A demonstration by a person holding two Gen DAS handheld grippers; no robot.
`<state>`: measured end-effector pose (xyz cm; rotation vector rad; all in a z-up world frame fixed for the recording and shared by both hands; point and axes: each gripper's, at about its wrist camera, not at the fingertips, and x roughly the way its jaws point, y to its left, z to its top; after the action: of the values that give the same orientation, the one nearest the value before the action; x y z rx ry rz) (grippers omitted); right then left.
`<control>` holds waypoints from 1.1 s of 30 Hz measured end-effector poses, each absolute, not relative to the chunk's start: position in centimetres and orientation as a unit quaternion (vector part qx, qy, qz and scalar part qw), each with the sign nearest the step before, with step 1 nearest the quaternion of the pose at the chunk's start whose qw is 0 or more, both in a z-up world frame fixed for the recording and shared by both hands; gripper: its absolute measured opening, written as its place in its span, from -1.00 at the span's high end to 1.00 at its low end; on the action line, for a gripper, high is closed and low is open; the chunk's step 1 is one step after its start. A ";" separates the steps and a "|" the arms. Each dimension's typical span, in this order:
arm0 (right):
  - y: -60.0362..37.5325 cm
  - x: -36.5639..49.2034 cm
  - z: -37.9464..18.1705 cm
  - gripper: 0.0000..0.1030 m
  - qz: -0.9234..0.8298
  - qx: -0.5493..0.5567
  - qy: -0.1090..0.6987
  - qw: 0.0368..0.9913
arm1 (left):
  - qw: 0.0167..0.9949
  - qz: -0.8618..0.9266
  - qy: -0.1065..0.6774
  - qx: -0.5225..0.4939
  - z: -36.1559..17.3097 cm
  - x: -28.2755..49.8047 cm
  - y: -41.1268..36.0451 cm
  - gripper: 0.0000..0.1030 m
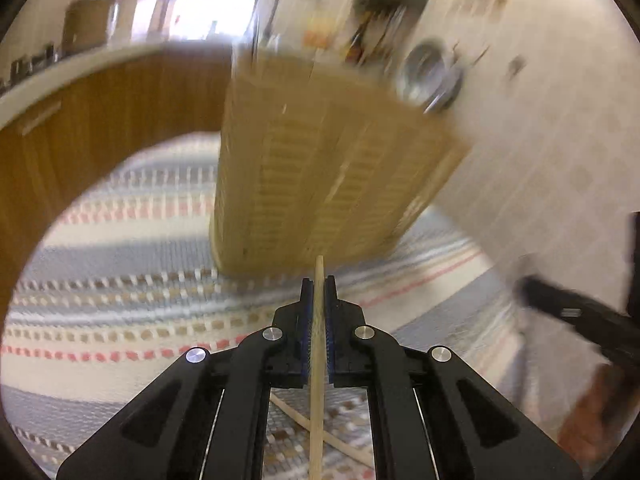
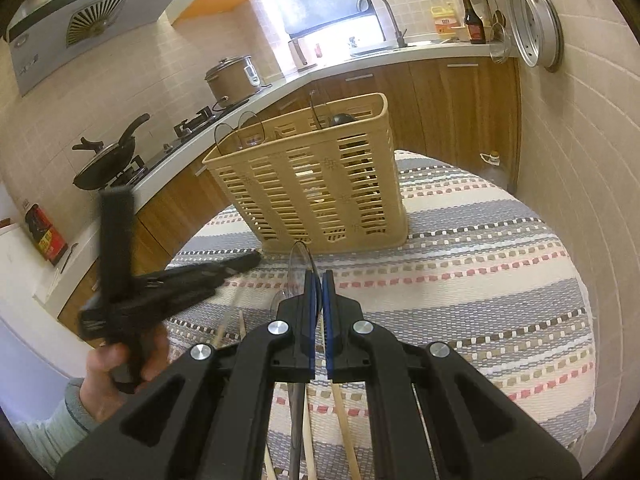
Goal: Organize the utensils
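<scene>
Left wrist view: blurred kitchen with wooden cabinets, and a round worktop under a striped woven cloth (image 1: 120, 240). Ahead, a tall beige slotted plastic utensil basket (image 1: 320, 168). Left gripper (image 1: 319, 300) with jaws clamped on a thin pale wooden chopstick (image 1: 318, 380), held well along its length, tip poking out toward the basket. Another such stick crossing on the cloth below. Probably light, stiff and smooth, so apt to pivot or slip between the pads; best gripped nearer the middle.

Right wrist view: sharper kitchen, stove, sink, the same basket (image 2: 320, 184) standing on the cloth (image 2: 480, 280), a few utensils already inside. Right gripper (image 2: 319, 300) with jaws nearly together on a clear plastic spoon (image 2: 300, 268), its bowl upward. Likely featherlight, slick and brittle; gentle squeeze on the handle, not the bowl. 2 more wooden chopsticks (image 2: 344, 420) lying below.
</scene>
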<state>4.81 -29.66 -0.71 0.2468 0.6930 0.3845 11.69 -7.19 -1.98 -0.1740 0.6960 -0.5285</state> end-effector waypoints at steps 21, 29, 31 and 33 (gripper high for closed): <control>-28.9 6.7 11.5 0.96 0.120 0.091 0.081 0.985 | 0.941 -0.313 0.040 -0.121 13.5 11.2 -2.8 0.93; -29.7 12.3 12.3 0.96 0.044 0.071 0.030 0.996 | 0.944 -0.304 0.004 -0.131 14.3 15.5 -4.0 0.93; -30.1 13.6 12.1 0.96 0.035 0.076 0.021 0.996 | 0.945 -0.299 -0.007 -0.133 14.3 16.3 -4.4 0.93; -30.8 14.8 11.8 0.96 0.024 0.086 0.014 0.996 | 0.944 -0.299 -0.015 -0.137 14.2 17.0 -4.7 0.93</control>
<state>14.83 -30.77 11.76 0.1723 0.0273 0.0471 16.99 -4.74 14.24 -0.2783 -0.0311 -0.6085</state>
